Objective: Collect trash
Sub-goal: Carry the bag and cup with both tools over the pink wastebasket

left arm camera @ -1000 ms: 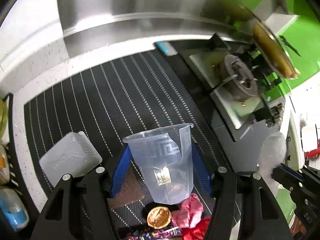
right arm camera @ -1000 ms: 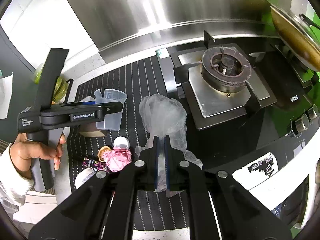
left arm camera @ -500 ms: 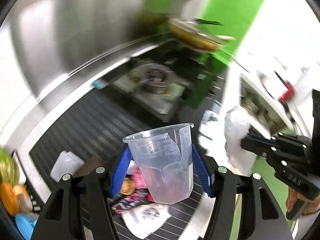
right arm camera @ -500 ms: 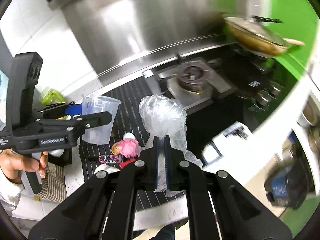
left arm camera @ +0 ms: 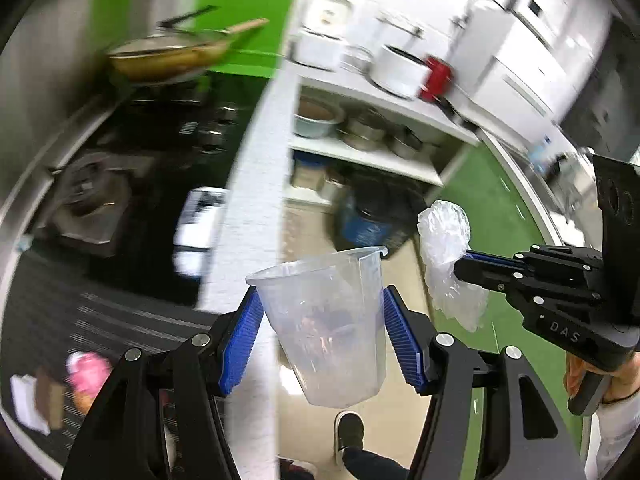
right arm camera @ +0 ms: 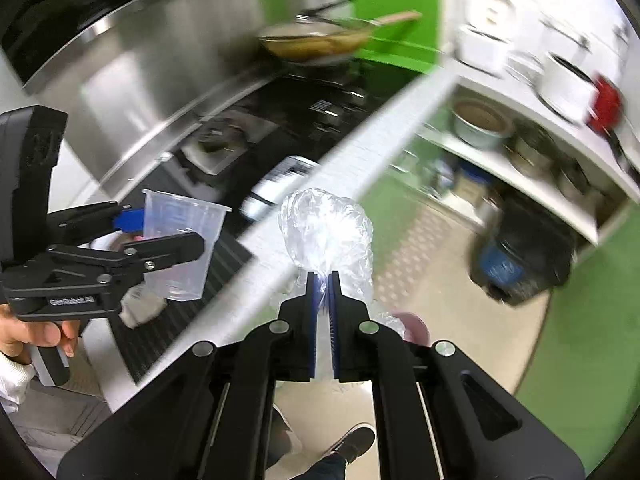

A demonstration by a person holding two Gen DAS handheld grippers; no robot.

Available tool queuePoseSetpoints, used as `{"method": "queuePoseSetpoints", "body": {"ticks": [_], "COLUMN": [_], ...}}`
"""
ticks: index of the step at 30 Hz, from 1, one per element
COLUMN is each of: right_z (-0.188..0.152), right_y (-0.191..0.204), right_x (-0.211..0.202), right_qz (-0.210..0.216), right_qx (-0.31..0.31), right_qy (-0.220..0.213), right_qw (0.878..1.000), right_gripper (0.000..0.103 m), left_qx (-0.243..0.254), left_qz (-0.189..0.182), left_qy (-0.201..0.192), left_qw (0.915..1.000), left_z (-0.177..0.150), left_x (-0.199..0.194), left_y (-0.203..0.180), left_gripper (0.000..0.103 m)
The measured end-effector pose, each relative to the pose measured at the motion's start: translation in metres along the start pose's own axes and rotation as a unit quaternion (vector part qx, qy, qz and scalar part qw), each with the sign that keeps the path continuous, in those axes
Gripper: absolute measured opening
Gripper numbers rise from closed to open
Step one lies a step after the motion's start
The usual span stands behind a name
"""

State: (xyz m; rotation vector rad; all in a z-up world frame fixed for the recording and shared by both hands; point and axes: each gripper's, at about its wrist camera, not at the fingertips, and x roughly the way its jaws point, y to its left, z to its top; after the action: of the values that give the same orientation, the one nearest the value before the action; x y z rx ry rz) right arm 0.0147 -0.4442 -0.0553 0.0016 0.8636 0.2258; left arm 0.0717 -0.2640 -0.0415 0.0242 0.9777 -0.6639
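My left gripper (left arm camera: 323,320) is shut on a clear plastic cup (left arm camera: 326,320), held upright in the air past the counter edge. The cup also shows in the right wrist view (right arm camera: 180,248). My right gripper (right arm camera: 323,280) is shut on a crumpled clear plastic bag (right arm camera: 326,232), also seen in the left wrist view (left arm camera: 448,260) to the right of the cup. A dark bin with a blue bag (right arm camera: 520,256) stands on the floor by the shelves; it shows in the left wrist view (left arm camera: 372,216) too. Pink wrappers (left arm camera: 86,368) lie on the striped mat.
The white counter edge (left arm camera: 248,208) runs between stove (left arm camera: 92,196) and floor. A pan (left arm camera: 168,56) sits on the far burner. Open shelves (left arm camera: 372,128) hold pots and bowls. The person's shoe (left arm camera: 348,428) is on the floor below.
Both grippers have swung right, away from the mat and stove, out over the floor toward the shelves and bin. Each still holds its item.
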Motion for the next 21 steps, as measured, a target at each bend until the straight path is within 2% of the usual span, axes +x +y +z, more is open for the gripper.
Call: {"method": "queuePoseSetpoints", "body": {"ticks": [3, 8, 12, 21], "right_z": [-0.021, -0.047, -0.068, -0.13], "right_y": [-0.041, -0.1, -0.138, -0.197], "right_x": [0.006, 0.05, 0.111, 0.261], "right_qz": [-0.013, -0.005, 0.007, 0.032], "right_qx": [0.021, 0.023, 0.019, 0.045], "right_qy": [0.01, 0.037, 0.061, 0.109], "right_qw": [1.0, 0.999, 0.998, 0.992], "right_gripper": [0.005, 0.005, 0.005, 0.005], "left_qx": [0.012, 0.009, 0.003, -0.021], "left_qz": [-0.006, 0.005, 0.011, 0.007], "left_qy": [0.014, 0.036, 0.052, 0.092], "left_qw": [0.9998, 0.9993, 0.9986, 0.9955], "left_z": [-0.002, -0.009, -0.023, -0.073], "left_x": [0.036, 0.099, 0.154, 0.292], "left_y": [-0.023, -0.036, -0.041, -0.022], "left_gripper": [0.06, 0.06, 0.06, 0.06]}}
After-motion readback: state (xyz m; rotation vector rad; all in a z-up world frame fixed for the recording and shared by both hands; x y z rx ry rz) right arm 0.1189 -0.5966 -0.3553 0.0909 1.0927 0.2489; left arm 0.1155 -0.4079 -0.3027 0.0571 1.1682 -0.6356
